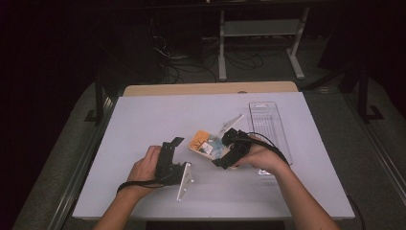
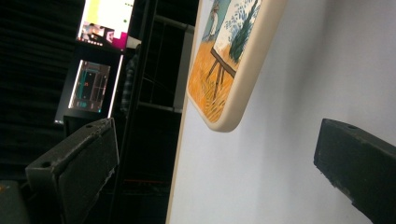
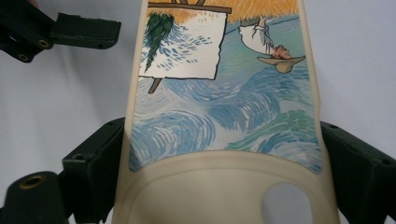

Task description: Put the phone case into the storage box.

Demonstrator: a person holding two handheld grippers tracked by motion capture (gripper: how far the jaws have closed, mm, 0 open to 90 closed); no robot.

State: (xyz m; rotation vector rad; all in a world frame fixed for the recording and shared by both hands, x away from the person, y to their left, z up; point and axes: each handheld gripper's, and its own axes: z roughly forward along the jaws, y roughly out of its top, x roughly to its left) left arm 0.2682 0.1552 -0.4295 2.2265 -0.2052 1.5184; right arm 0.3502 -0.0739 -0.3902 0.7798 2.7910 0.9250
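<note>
So far your right gripper [image 3: 224, 186] has its fingers pinching the camera end of the painted phone case [image 1: 205, 143] near the middle of the table [image 1: 143, 124], while your left gripper [image 1: 173, 158], fingers spread and empty, waits just beside it; where the case goes next I cannot tell.

No legible text, brand or number anywhere. Phone case [image 3: 224, 116] between the jaws carries only a painted picture, no lettering. Monitors [image 2: 100, 46] beyond the left jaw show coloured graphics, characters too small to read.
</note>
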